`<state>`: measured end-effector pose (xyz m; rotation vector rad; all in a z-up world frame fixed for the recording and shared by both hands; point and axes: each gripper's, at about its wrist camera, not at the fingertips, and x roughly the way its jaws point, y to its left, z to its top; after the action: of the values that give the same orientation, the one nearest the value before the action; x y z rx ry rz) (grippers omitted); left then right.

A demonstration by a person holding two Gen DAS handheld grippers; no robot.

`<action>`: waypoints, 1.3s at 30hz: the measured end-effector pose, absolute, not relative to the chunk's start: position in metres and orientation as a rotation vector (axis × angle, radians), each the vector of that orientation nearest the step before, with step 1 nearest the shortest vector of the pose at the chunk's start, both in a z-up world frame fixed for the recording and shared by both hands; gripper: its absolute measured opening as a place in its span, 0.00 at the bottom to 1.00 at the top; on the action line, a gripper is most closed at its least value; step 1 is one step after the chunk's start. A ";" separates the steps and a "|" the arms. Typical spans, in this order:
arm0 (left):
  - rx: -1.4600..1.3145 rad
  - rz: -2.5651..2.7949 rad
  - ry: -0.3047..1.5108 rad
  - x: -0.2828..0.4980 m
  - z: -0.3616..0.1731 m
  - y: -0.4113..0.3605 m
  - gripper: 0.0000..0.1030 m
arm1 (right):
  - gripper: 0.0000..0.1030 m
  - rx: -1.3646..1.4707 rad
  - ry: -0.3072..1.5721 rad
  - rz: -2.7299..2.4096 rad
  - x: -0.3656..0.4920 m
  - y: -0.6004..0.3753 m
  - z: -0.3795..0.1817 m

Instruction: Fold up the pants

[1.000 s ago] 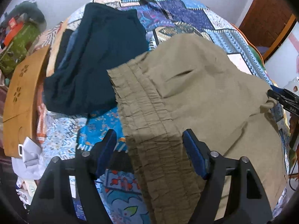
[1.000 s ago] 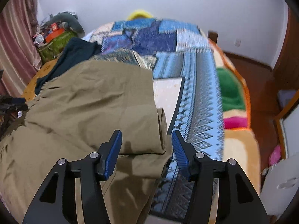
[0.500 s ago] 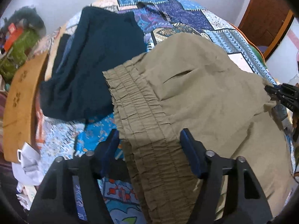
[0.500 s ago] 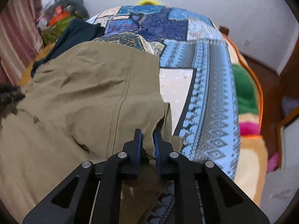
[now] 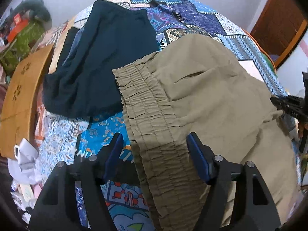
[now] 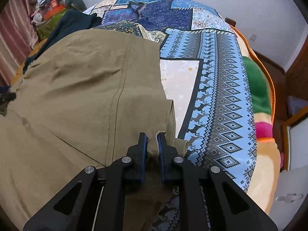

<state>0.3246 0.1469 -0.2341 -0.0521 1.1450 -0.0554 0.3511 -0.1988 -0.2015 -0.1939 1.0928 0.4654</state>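
Note:
Khaki pants (image 5: pixel 211 96) lie spread on the bed, their elastic waistband (image 5: pixel 150 127) running toward the left wrist camera. My left gripper (image 5: pixel 154 148) straddles that waistband. Its jaws are opening, with the band between them and a gap on the left side. In the right wrist view the pants (image 6: pixel 86 96) fill the left half. My right gripper (image 6: pixel 152 140) is shut on a bunched fold of khaki cloth at the pants' right edge. The right gripper (image 5: pixel 288 105) also shows at the far right of the left wrist view, pinching the fabric.
A dark navy garment (image 5: pixel 100 57) lies beside the waistband on the patchwork bedspread (image 6: pixel 211 77). A wooden board (image 5: pixel 19 96) and a green bag (image 5: pixel 21 40) are at the left, white cloth (image 5: pixel 25 154) below them. A green and pink blanket (image 6: pixel 258 88) edges the bed's right side.
My right gripper went from open over the pants' edge to shut on a fold of the cloth. My left gripper stayed over the waistband, its jaws narrowing slightly, then widening.

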 end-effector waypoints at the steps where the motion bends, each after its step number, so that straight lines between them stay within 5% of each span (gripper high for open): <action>1: -0.054 -0.056 1.146 0.324 -0.232 0.147 0.68 | 0.12 -0.191 1.091 0.465 0.350 -0.198 -0.198; 7: -0.001 -0.031 1.091 0.321 -0.205 0.150 0.69 | 0.18 -0.147 1.018 0.475 0.343 -0.203 -0.161; 18: -0.050 0.040 1.010 0.363 -0.175 0.182 0.79 | 0.46 -0.065 0.809 0.525 0.373 -0.176 -0.086; 37: -0.168 0.009 1.179 0.432 -0.261 0.193 0.79 | 0.46 -0.047 1.076 0.440 0.500 -0.121 -0.207; 39: -0.184 -0.026 1.174 0.433 -0.264 0.193 0.71 | 0.46 -0.035 1.116 0.438 0.508 -0.116 -0.224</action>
<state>0.4329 0.1925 -0.2643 -0.1839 1.1744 -0.0258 0.5075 -0.1162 -0.2241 -0.0352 1.1165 0.4377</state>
